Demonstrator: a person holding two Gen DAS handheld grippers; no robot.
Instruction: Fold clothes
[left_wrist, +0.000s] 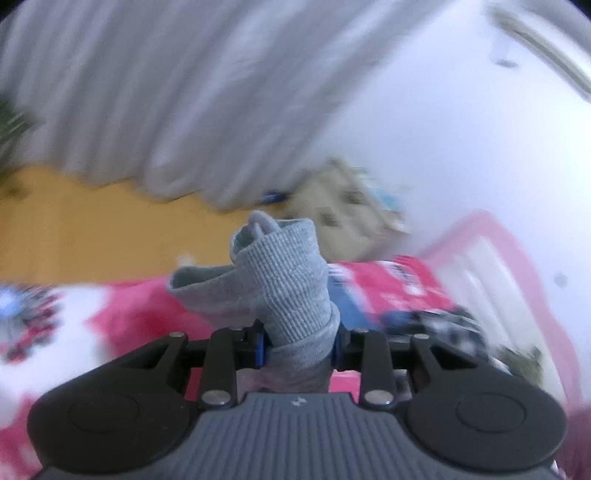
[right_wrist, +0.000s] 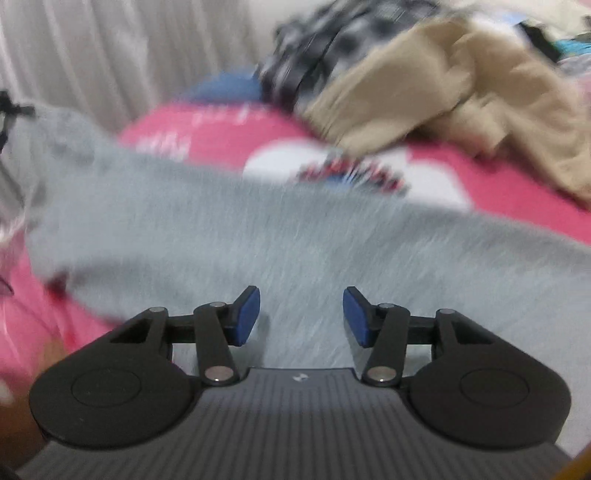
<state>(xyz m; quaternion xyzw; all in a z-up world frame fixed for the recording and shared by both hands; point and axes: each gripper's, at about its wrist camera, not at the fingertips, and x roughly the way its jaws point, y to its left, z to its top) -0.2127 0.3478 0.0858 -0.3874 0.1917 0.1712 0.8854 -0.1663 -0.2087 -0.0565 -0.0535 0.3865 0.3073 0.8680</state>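
A grey knit garment's ribbed cuff (left_wrist: 284, 280) sticks up between the blue pads of my left gripper (left_wrist: 299, 345), which is shut on it and holds it above the pink bedspread (left_wrist: 140, 306). In the right wrist view the same grey garment (right_wrist: 258, 236) spreads wide and blurred across the bed. My right gripper (right_wrist: 301, 315) hovers just over that cloth, its blue pads (right_wrist: 245, 315) apart with nothing pinched between them.
A pile of clothes lies at the back: beige trousers (right_wrist: 461, 92), a black-and-white checked piece (right_wrist: 325, 48) and something blue (right_wrist: 229, 86). Pink patterned bedspread (right_wrist: 498, 184) covers the bed. A pale curtain (left_wrist: 166, 92) and a wooden floor (left_wrist: 92, 229) show beyond the bed.
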